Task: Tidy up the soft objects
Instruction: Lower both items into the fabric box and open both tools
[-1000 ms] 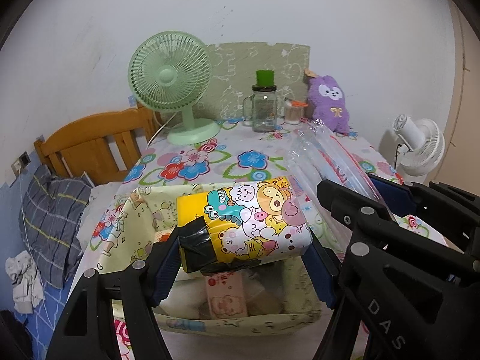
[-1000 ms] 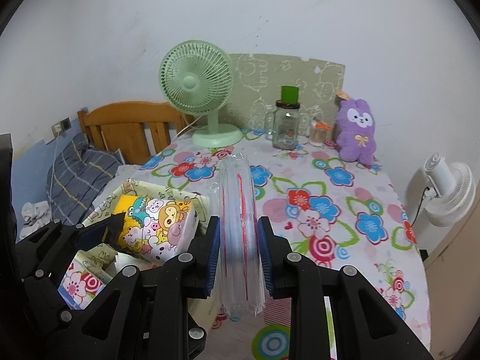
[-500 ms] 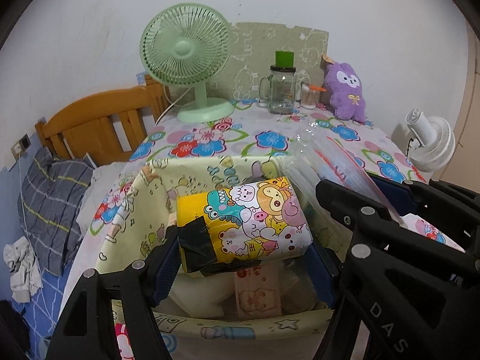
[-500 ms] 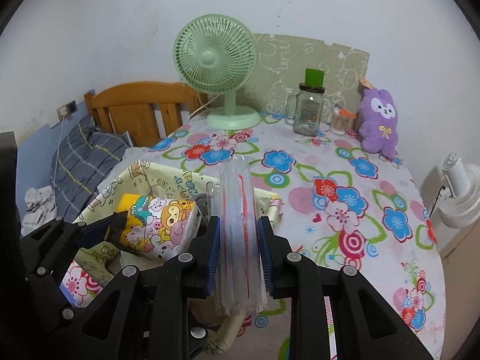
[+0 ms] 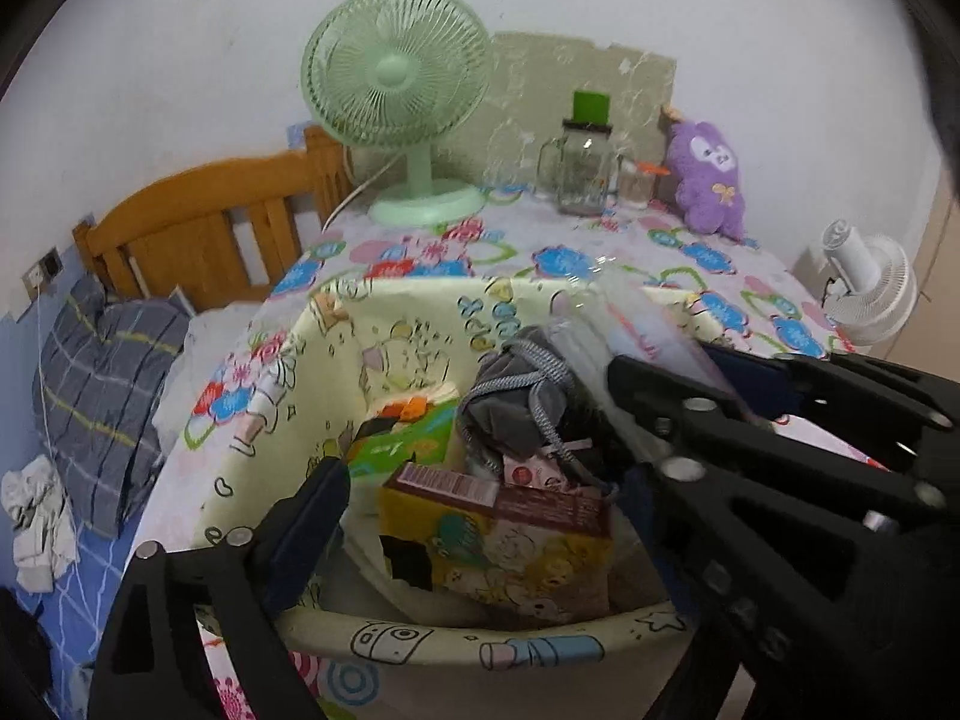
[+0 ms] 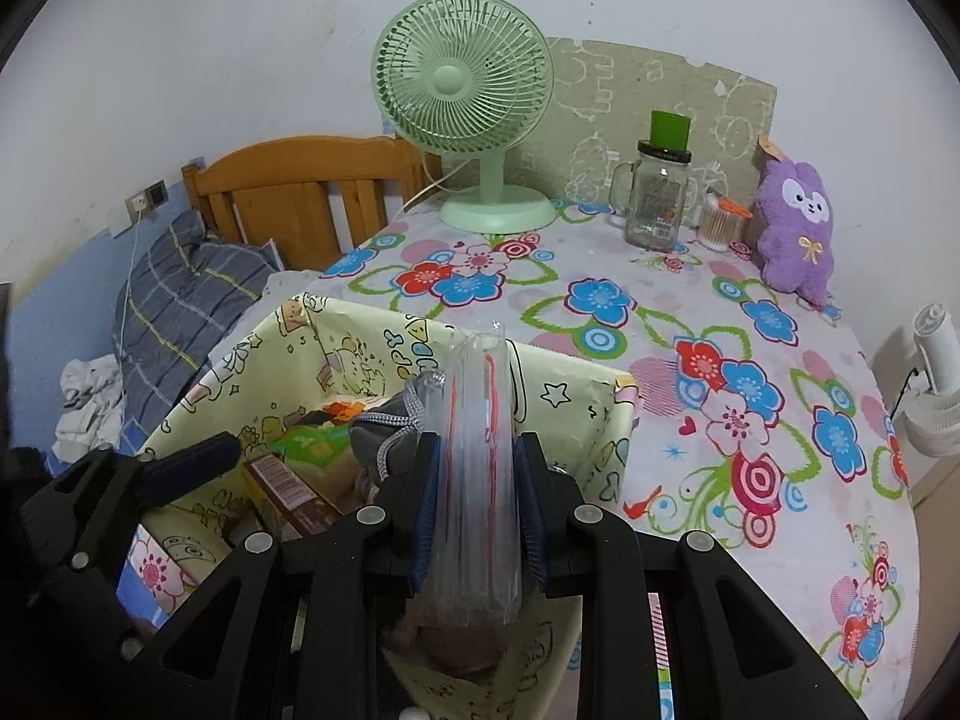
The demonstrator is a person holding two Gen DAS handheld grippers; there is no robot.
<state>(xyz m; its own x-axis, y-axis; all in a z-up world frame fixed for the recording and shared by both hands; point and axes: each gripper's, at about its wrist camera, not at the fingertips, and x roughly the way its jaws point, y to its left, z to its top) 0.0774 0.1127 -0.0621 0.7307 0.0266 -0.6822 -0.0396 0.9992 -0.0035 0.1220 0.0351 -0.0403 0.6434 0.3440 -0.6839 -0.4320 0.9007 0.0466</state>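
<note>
A pale yellow cartoon-print fabric bin (image 5: 384, 354) stands at the table's near edge; it also shows in the right wrist view (image 6: 570, 396). The yellow cartoon tissue pack (image 5: 510, 552) lies inside the bin, free of my fingers. My left gripper (image 5: 480, 498) is open over the bin, its fingers either side of the pack. My right gripper (image 6: 477, 510) is shut on a stack of clear zip bags (image 6: 480, 456), held upright over the bin; the stack also shows in the left wrist view (image 5: 624, 324). A grey drawstring pouch (image 5: 516, 402) and a green pack (image 5: 402, 444) lie in the bin.
On the floral tablecloth (image 6: 720, 360) at the back stand a green desk fan (image 6: 474, 102), a glass jar with a green lid (image 6: 657, 192), a cotton-swab jar (image 6: 717, 219) and a purple plush (image 6: 795, 228). A wooden bed frame (image 6: 300, 192) is left, a white fan (image 6: 936, 384) right.
My left gripper has opened and let go of the tissue pack, which has dropped into the bin. Both grippers have moved forward and lower over the bin.
</note>
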